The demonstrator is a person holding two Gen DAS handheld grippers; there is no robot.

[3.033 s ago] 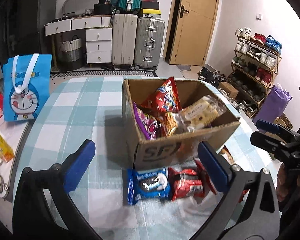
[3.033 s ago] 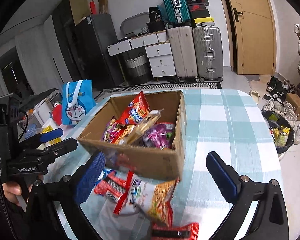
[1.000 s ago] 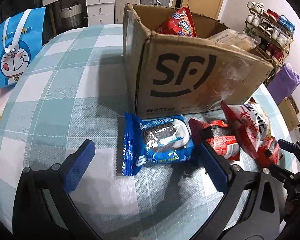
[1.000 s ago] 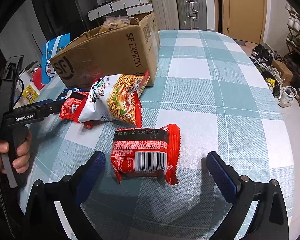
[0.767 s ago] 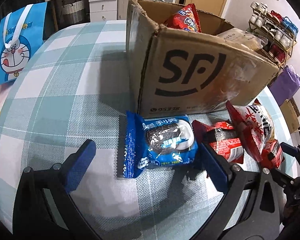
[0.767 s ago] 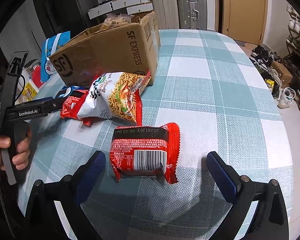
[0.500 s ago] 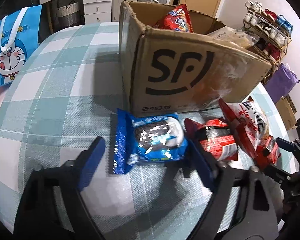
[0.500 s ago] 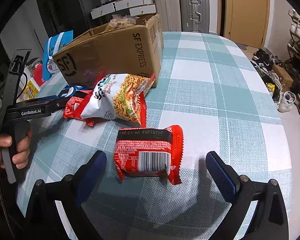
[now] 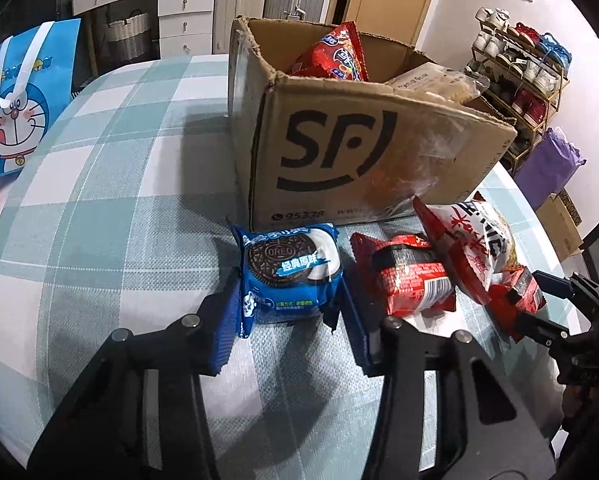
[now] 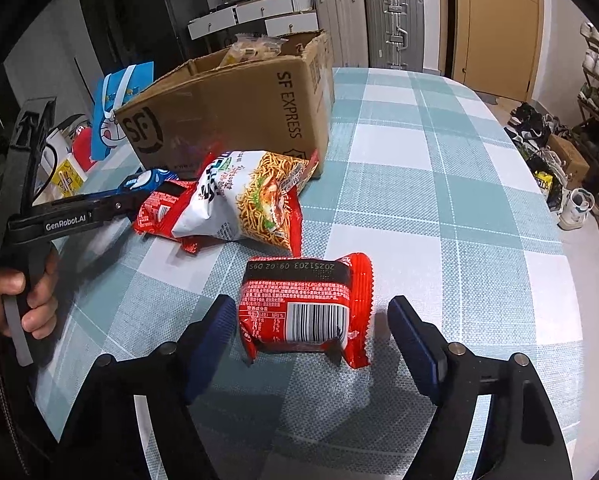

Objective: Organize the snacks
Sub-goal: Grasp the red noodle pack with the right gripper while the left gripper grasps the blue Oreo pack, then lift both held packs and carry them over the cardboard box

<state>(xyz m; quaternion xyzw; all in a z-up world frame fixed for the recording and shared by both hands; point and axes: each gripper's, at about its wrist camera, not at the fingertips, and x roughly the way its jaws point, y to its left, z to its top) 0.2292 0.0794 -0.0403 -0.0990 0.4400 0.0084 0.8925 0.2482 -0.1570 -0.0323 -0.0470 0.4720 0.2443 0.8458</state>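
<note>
Left gripper (image 9: 289,330) jaws have just been closing, blue pads now pressed on both sides of the blue Oreo pack (image 9: 289,274), glossy wrapper with a cookie picture, lying flat on the checked tablecloth (image 9: 99,208) just in front of the cardboard box (image 9: 363,164). Right gripper (image 10: 313,344) jaws have also been narrowing, still apart; red noodle packet (image 10: 305,308) sits between them, barcode side up, left pad about touching, right pad clear. Beyond: white-and-red noodle bag (image 10: 251,196) lying over another red packet (image 10: 159,208), both by the box. Box open-topped, black logo, holds a red snack bag (image 9: 335,58).
</note>
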